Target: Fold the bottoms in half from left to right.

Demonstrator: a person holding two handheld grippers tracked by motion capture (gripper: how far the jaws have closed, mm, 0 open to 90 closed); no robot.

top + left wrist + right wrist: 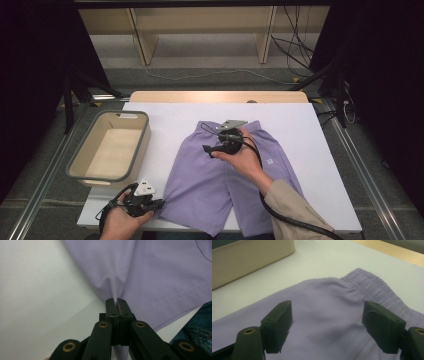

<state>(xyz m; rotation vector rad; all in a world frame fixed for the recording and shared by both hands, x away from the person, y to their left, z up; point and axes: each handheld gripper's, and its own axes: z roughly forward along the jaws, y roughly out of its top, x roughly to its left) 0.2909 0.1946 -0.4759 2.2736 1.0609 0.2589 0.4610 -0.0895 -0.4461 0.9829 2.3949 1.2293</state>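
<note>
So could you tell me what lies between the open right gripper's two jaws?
Only the purple shorts' fabric, below the right gripper, whose jaws stand apart, shown in the right gripper view.

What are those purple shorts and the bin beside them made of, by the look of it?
The shorts look like thin, smooth woven cloth with a matte finish: the fabric puckers where the left gripper pinches it, and the waistband is gathered, probably elastic. The bin looks like rigid beige plastic with a grey rim, though its even, dull walls leave that open.

Probably a lab or recording studio: black curtains (pixel 30 75) flank the white-covered desk (pixel 310 145), loose cables (pixel 295 45) trail across the floor, bare wooden shelving (pixel 200 20) stands behind.
</note>
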